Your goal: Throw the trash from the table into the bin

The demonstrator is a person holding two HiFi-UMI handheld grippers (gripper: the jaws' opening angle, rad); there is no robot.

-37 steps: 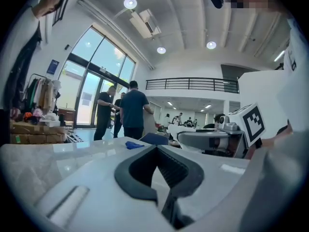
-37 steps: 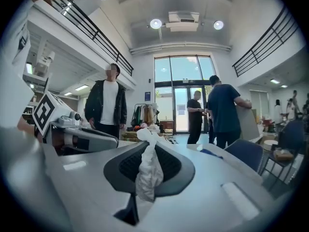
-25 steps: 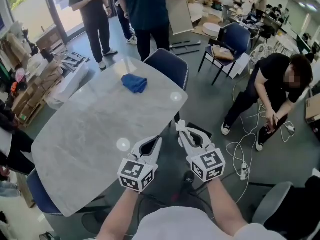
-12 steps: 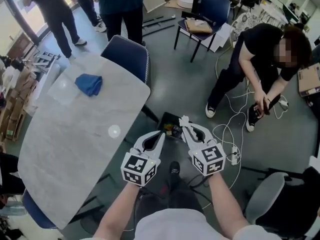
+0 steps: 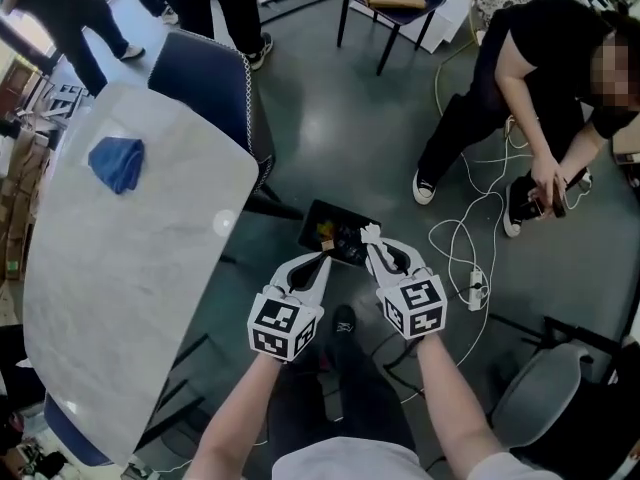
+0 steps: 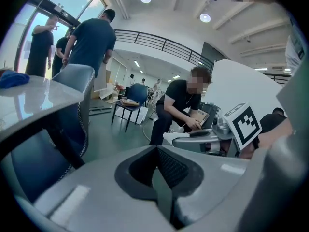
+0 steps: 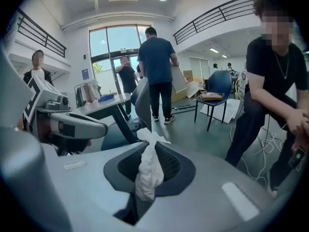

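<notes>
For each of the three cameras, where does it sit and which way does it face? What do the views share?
Head view: on the person's head, facing steeply down at table and black bin; forearms, left gripper, right gripper show.
Left gripper view: on the left gripper, facing across the room along its shut, empty jaws; right gripper shows beside it.
Right gripper view: on the right gripper, along jaws shut on a white tissue; left gripper shows.
Shared: all show the crouching person.
</notes>
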